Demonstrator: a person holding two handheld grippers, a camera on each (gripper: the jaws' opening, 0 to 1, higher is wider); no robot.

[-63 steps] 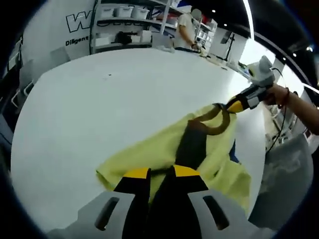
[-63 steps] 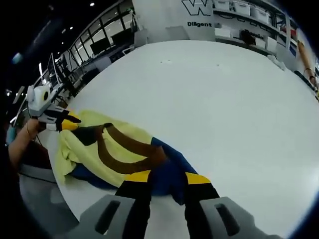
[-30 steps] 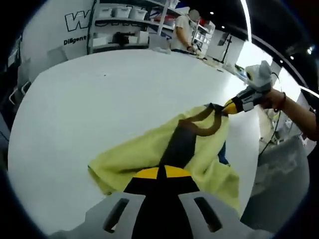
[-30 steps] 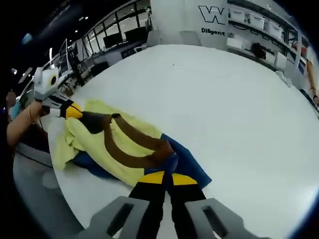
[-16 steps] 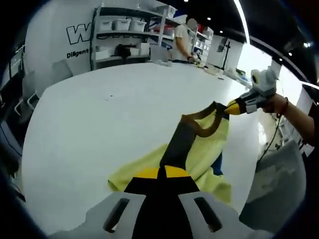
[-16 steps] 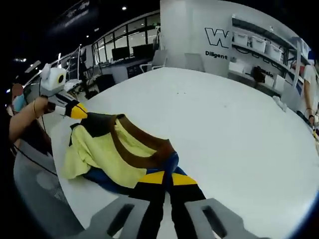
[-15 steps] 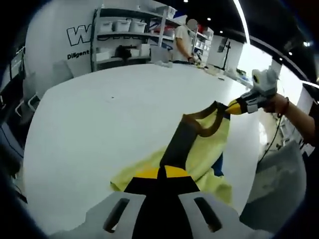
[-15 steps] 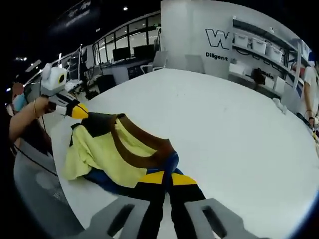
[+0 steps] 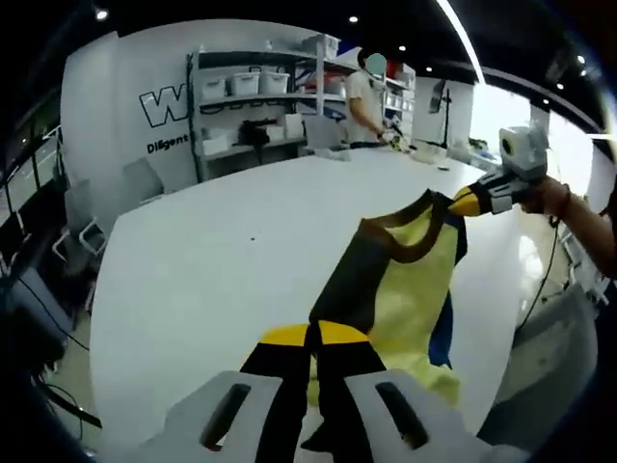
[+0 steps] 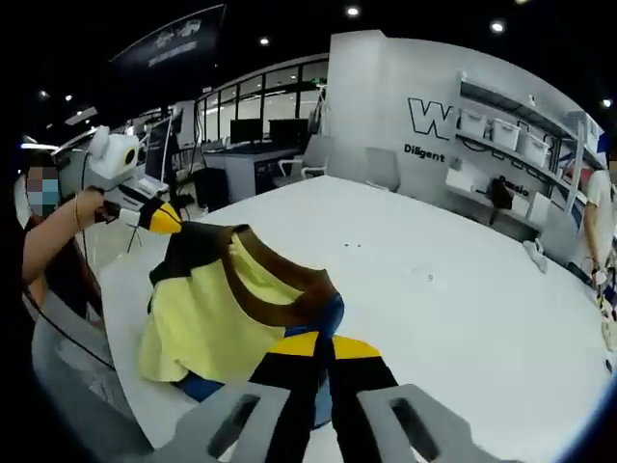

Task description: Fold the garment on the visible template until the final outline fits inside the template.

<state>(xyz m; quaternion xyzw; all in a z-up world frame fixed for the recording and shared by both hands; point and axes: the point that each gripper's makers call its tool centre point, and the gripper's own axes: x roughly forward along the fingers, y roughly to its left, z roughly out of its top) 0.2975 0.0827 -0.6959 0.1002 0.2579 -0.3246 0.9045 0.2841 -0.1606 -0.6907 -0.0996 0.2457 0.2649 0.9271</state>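
Left gripper view, garment: we see the yellow garment point(image 9: 410, 280) with its dark brown shoulder panel and collar lifted off the white table point(image 9: 212, 260), hanging as a sheet between the two grippers; a blue layer shows at its right edge.
Left gripper view, left gripper point(image 9: 310, 340): jaws pressed together, pinching the dark shoulder fabric at the near corner.
Left gripper view, right gripper point(image 9: 470, 202): it enters from the right, held by a person's hand point(image 9: 548, 196), its yellow tips at the far shoulder corner.
Left gripper view, template: we cannot make out a template outline on the table from here.
Right gripper view, garment point(image 10: 207, 318): the cloth droops from the collar line, its lower hem near or touching the table point(image 10: 453, 289) edge.
Right gripper view, right gripper point(image 10: 323, 347): jaws closed, nipping the fabric by the brown collar band.
Right gripper view, left gripper point(image 10: 164, 220): at far left, gripping the opposite shoulder.
Step in hand: we judge this the lift and spread before laying down.
Doing it well: keep both pinches firm, hold the shoulder line taut and level, let the hem settle first, then lower flat without letting the blue layer bunch underneath.
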